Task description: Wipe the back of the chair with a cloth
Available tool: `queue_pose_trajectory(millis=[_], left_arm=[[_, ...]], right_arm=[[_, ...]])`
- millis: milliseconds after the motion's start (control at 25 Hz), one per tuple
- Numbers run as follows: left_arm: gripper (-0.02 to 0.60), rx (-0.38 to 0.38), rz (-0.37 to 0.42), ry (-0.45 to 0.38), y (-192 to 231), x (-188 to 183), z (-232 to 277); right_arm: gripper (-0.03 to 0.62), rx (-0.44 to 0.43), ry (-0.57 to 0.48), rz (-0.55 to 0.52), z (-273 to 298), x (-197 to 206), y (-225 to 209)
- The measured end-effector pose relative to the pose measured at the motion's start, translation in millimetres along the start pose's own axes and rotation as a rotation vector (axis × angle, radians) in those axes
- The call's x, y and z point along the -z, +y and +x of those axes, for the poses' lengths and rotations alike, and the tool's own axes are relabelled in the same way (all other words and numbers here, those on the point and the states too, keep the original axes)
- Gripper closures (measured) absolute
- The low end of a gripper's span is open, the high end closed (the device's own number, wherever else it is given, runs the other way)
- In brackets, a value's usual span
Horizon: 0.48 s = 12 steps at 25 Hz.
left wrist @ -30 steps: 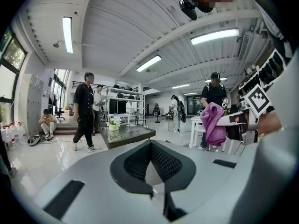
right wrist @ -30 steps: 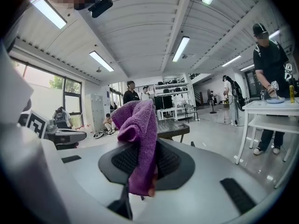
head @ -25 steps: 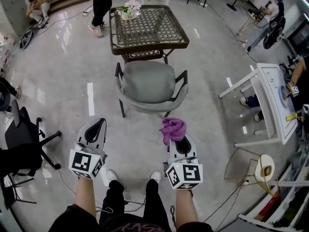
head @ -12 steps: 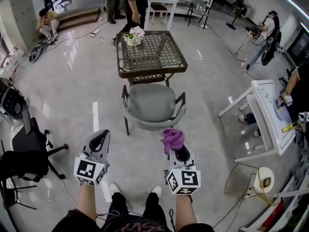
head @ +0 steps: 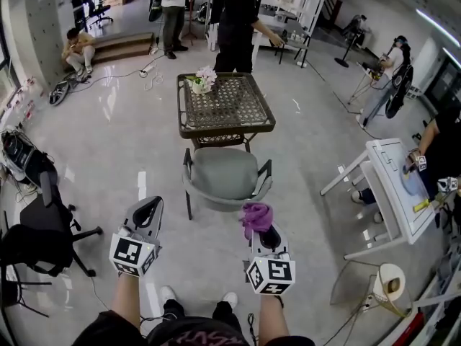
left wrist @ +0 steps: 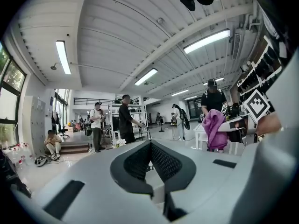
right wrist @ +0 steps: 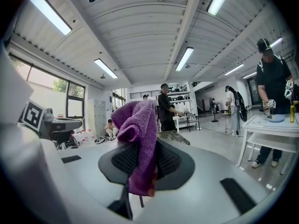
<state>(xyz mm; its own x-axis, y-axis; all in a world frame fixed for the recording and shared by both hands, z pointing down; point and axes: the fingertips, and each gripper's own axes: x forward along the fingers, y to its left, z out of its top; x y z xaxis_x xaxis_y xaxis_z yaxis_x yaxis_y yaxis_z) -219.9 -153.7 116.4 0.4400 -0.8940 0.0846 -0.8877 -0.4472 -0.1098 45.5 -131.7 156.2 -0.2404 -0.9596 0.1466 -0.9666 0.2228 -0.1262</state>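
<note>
The right claw point(head: 261, 227) is pinching a purple cloth point(head: 256, 215). The cloth sticks up out of the tip in a soft lump. In the right gripper view it also hangs down over the spot where the two jaws meet. The left claw point(head: 149, 207) is pressed together, with nothing inside it. Both claws are held up side by side, well apart from each other. They point ahead at a grey chair point(head: 225, 173). The chair stands on the shiny floor point(head: 122, 128), with its curved back turned to the person and its seat facing away. From the head view the cloth shows just beside the right end of the chair's back. It looks apart from the back, but I cannot tell for sure. Both gripper views look up at the ceiling lights and the far side of the room. The left gripper view also shows the cloth off to the right. Just past the chair is a dark woven bench point(head: 225, 101) with a small bunch of flowers point(head: 204, 78) near its far left corner. A person in black point(head: 238, 16) stands behind that bench. A white bench point(head: 389, 186) is on the right, and a black chair point(head: 45, 225) is on the left.
</note>
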Motion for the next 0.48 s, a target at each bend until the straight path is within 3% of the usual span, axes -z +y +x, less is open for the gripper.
queue_pose_trajectory(millis=[480], left_arm=[[0.572,0.000,0.013,-0.084,-2,-46,-20]], right_arm=[[0.499,0.018,-0.027,-0.005,-21,-26,5]])
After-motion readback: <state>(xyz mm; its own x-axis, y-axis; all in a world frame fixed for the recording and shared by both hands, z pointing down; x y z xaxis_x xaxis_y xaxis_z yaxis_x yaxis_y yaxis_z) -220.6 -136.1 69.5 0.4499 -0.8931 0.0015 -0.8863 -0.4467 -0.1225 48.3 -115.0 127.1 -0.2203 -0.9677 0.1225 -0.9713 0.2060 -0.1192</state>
